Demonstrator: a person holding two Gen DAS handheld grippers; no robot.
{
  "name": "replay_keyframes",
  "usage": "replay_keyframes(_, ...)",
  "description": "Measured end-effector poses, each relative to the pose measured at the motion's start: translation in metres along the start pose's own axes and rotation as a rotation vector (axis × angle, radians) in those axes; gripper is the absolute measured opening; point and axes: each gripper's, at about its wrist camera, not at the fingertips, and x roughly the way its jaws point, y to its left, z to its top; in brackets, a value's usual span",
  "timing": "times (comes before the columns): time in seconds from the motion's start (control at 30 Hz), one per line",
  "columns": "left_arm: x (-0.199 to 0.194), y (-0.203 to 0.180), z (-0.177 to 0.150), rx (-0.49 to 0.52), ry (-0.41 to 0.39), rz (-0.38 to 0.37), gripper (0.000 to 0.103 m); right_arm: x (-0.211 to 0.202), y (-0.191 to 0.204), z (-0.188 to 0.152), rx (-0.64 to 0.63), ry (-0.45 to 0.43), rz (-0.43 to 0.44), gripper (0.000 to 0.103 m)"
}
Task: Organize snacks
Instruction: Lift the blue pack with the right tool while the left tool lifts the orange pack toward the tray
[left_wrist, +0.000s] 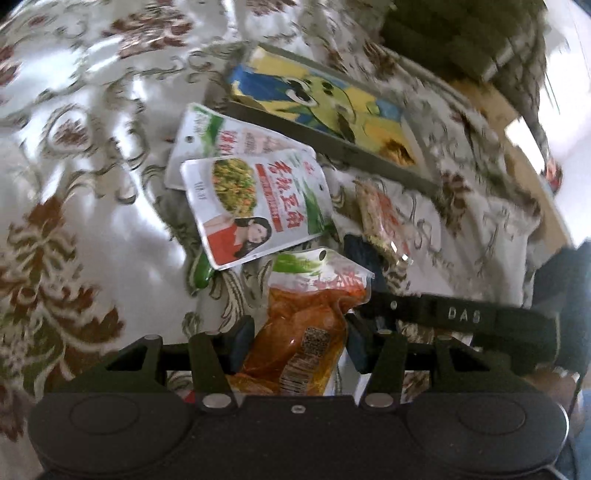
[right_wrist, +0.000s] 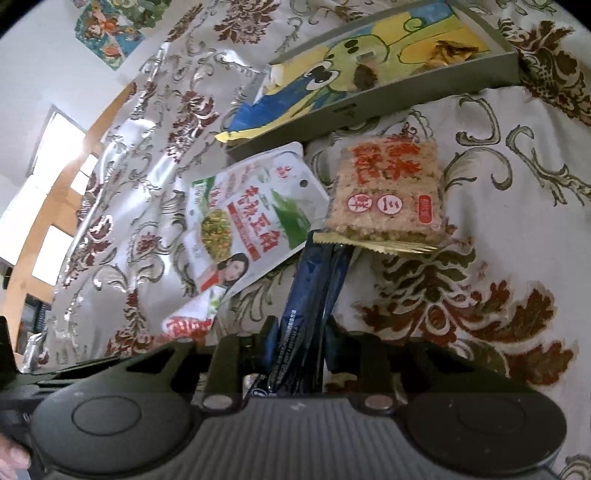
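Floral cloth (right_wrist: 498, 155), grey tray (right_wrist: 369, 107), white pouches (right_wrist: 255, 218), rice cake (right_wrist: 388, 188)

Right tongs (right_wrist: 297, 332) clamping dark blue packet (right_wrist: 314, 273), rice-cracker pack (right_wrist: 388, 192) apparently touching its tip

Daylit, cloth glare, motion blur, fisheye edges

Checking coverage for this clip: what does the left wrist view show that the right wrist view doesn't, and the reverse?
Left wrist only: the left claw shut on an orange pouch, its whole body visible, and the right claw's body alongside.

Right wrist only: the right claw shut on a blue packet, a wall poster, and the rice cake's printed face in full.

Both: the tray with its cartoon liner, two white bean pouches overlapping, and the floral cloth.
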Motion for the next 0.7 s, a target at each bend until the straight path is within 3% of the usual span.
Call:
replay_keyframes(0.17,-0.016,0.006,-0.001,-0.044,-0.068,-0.011,0.054,-0.005,0.007,-0.008,-0.006,-0.006,0.06,0.026)
replay_keyframes(0.37,-0.021,0.006,0.0,-0.055,-0.104,-0.017,0.054,-0.007,0.015,-0.017,-0.031,-0.009,0.062,0.026)
replay_keyframes(0.7,-0.026,0.003,0.003,-0.037,-0.171,-0.024,0.054,-0.036,0.021,-0.016,-0.046,-0.167,0.117,0.025)
